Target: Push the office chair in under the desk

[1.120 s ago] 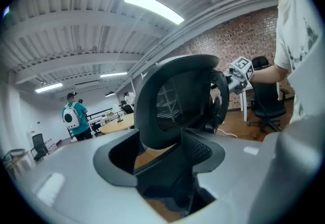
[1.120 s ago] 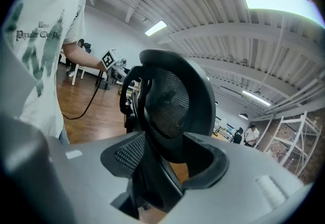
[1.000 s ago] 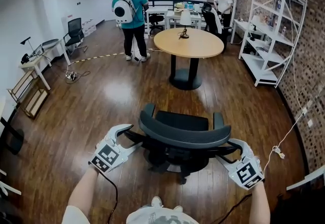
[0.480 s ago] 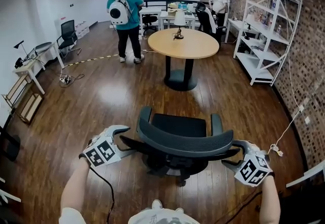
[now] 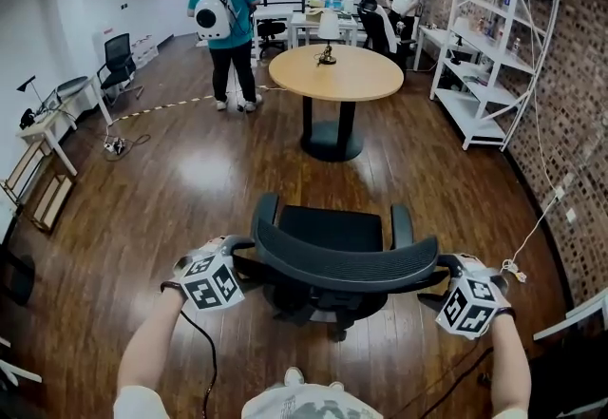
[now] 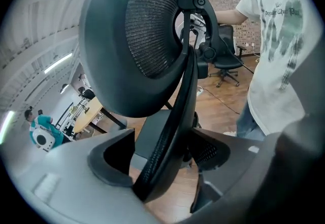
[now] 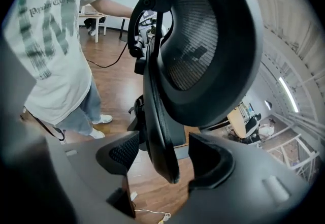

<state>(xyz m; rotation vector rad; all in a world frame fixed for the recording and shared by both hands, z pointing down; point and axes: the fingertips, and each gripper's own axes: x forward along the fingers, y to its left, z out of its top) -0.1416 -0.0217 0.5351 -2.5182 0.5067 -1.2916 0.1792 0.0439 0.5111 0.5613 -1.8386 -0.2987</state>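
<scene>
A black mesh office chair (image 5: 342, 260) stands right in front of me, its back toward me and its seat (image 5: 328, 229) facing a round wooden table (image 5: 332, 73). My left gripper (image 5: 236, 254) straddles the backrest's left end. The backrest's edge (image 6: 167, 141) runs between its wide jaws, close to one pad (image 6: 118, 153) and apart from the other, so the left gripper (image 6: 165, 156) is open. At the backrest's right end, my right gripper (image 5: 446, 270) has jaws that are opening. The backrest's rim (image 7: 160, 131) hangs between them with gaps on both sides of the right gripper (image 7: 163, 159).
White shelving (image 5: 489, 47) lines the brick wall at the right, and a cable (image 5: 518, 270) lies on the wood floor near it. A person with a white backpack (image 5: 223, 13) stands beyond the table. Small tables (image 5: 43, 127) and another chair (image 5: 116, 61) sit at the left.
Both grippers have shifted out to the ends of the backrest and their jaws stand wider. The chair and the round table sit a little farther left in the head view.
</scene>
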